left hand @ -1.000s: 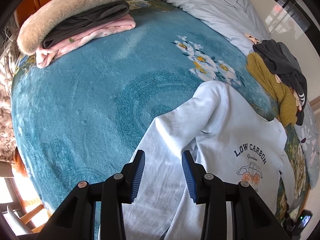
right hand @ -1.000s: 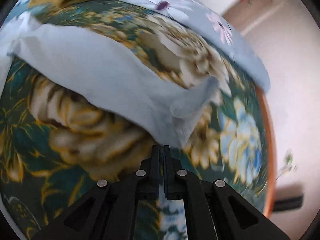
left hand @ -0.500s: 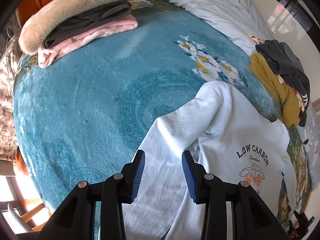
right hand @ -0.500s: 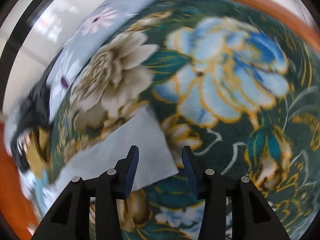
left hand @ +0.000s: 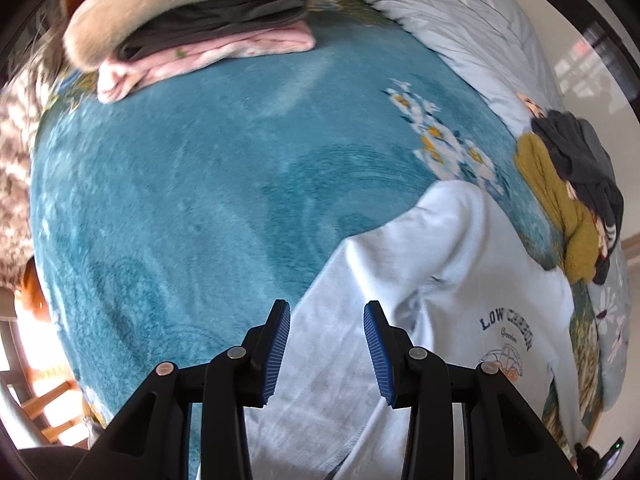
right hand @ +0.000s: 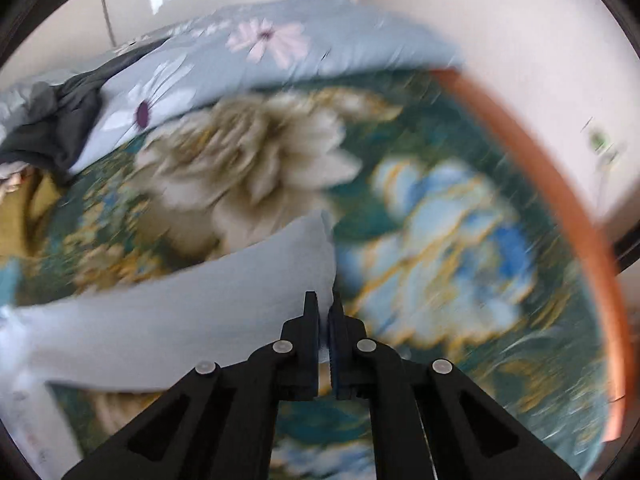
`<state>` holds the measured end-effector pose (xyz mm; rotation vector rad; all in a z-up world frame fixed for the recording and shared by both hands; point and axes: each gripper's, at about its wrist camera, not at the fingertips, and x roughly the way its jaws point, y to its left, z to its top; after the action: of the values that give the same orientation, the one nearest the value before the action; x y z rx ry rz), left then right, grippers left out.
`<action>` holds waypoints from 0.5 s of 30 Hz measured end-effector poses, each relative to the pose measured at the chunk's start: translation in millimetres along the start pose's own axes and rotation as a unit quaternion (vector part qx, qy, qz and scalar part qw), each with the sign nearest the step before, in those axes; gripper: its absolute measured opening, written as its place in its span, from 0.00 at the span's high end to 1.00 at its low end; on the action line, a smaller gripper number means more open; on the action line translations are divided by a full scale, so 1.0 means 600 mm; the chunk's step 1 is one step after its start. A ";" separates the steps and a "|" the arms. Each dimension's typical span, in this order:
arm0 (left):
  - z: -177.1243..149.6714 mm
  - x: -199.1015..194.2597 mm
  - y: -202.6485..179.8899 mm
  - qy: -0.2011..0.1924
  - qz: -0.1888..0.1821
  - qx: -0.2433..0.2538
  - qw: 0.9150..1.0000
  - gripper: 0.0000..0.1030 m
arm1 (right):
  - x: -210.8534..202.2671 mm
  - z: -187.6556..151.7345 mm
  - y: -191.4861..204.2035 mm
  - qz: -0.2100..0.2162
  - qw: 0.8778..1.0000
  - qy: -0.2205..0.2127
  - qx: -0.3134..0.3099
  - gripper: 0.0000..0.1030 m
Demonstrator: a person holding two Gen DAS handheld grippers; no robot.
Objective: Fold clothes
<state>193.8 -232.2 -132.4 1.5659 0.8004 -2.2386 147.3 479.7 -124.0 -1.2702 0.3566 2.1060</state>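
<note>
Two grippers work a pale shirt spread on the bed: right gripper pinches its sleeve cuff, apparently for folding inward; left gripper hovers above the other sleeve, jaws spread.

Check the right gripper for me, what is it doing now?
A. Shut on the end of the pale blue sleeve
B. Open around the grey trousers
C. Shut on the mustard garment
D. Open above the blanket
A: in the right wrist view the right gripper has its fingers pinched together on the tip of the pale blue sleeve.
</note>
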 end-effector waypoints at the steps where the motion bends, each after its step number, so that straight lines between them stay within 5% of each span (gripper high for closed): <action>1: 0.000 0.001 0.010 0.004 0.001 -0.007 1.000 0.59 | -0.002 0.004 0.001 -0.001 1.000 0.000 0.003 0.97; 4: -0.003 0.009 0.039 0.023 0.015 -0.022 0.999 0.59 | -0.016 0.005 0.011 0.021 1.000 -0.009 -0.001 0.87; 5: -0.006 0.016 0.051 0.034 0.021 -0.028 0.999 0.59 | -0.026 0.000 0.017 0.004 1.000 -0.017 -0.001 0.66; 6: -0.009 0.022 0.062 0.045 0.028 -0.033 0.998 0.59 | -0.036 -0.004 0.020 -0.006 1.000 -0.027 0.004 0.58; 11: -0.026 0.059 0.080 0.096 0.035 -0.035 0.994 0.61 | -0.104 -0.028 0.081 0.053 0.996 -0.071 -0.019 0.58; 15: -0.039 0.078 0.051 0.112 0.058 0.018 0.992 0.65 | -0.157 -0.057 0.156 0.121 0.985 -0.084 -0.084 0.58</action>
<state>210.8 -239.3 -189.8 1.8538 0.7078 -2.0318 140.5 354.5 -68.3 -1.1785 0.2752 2.4770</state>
